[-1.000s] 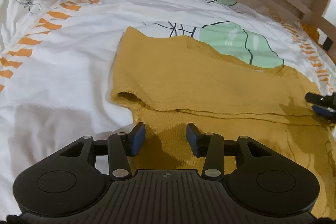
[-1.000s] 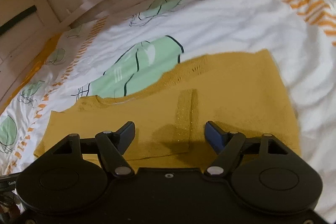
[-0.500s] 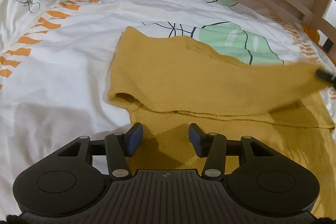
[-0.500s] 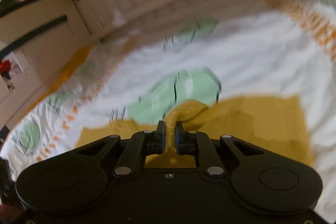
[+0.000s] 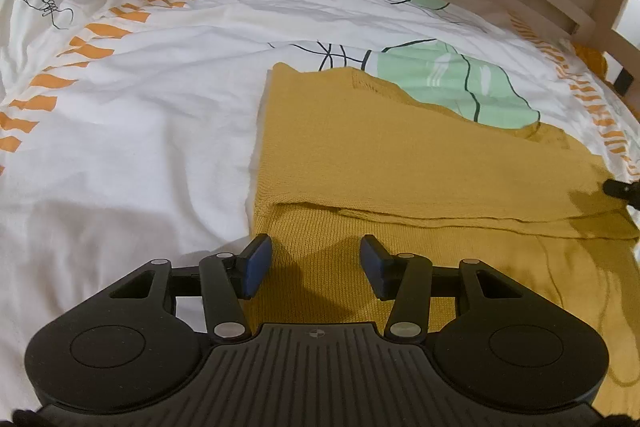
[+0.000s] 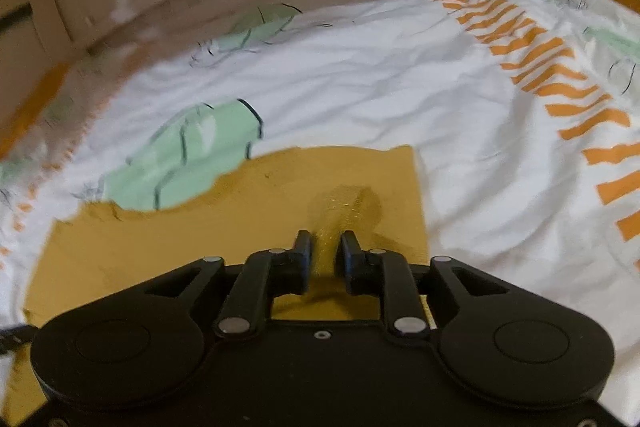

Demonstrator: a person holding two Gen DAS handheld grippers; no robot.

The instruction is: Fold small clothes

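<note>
On white bedding (image 5: 160,155), mustard knit garment (image 5: 400,163), folded double

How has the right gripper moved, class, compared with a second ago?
Yes. The right gripper has swung rightwards: the green print sits further left in its view. Its jaws have just been opening, with the yellow garment's strip between them.

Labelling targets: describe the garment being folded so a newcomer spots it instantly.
Start at the bed's white duvet, printed with green leaves and orange dashes. The mustard knit top lies flat on it, one layer folded over, just ahead of both grippers. It is the only plain, solid-coloured cloth on that patterned cover.
</note>
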